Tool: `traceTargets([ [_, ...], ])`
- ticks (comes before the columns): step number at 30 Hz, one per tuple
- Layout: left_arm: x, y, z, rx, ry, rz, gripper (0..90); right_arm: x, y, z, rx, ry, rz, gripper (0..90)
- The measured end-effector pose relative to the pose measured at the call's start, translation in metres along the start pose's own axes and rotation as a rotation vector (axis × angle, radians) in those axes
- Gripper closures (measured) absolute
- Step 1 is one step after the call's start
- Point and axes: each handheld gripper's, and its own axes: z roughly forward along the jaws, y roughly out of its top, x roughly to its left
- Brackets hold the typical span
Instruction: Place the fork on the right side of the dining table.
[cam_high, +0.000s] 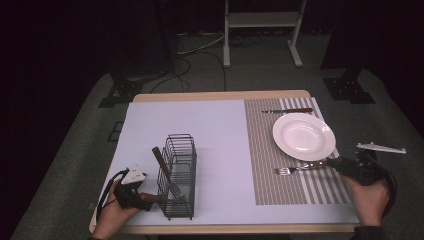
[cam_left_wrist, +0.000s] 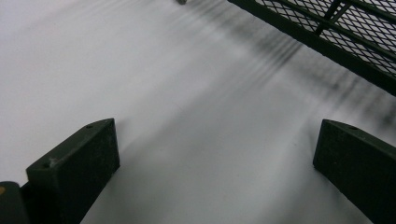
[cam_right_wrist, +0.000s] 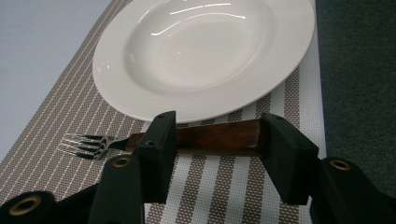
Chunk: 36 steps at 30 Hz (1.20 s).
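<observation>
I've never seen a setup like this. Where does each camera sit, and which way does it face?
High view: above the near edge, facing forward and down on the table; both forearms enter below.
Left gripper view: on the left gripper, facing the white mat by the wire rack; jaws apart.
Right gripper view: on the right gripper, facing the fork and plate.
Shared: high and right views show fork and plate.
</observation>
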Motion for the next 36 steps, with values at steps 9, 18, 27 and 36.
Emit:
traceTargets([
  [9,0.0,0.0,0.0,0.0,0.0,0.0,0.0,-0.004,-0.003,0.005,0.03,-0.009,0.01,43.7],
  [18,0.0,0.0,0.0,0.0,0.0,0.0,0.0,-0.005,-0.005,0.011,0.053,-0.018,0.011,41.2],
  [27,0.0,0.0,0.0,0.0,0.0,0.0,0.0,-0.007,-0.008,0.018,0.097,-0.042,0.01,37.8],
  [36,0.0,0.0,0.0,0.0,0.0,0.0,0.0,-0.008,-0.011,0.024,0.121,-0.043,0.01,36.5],
])
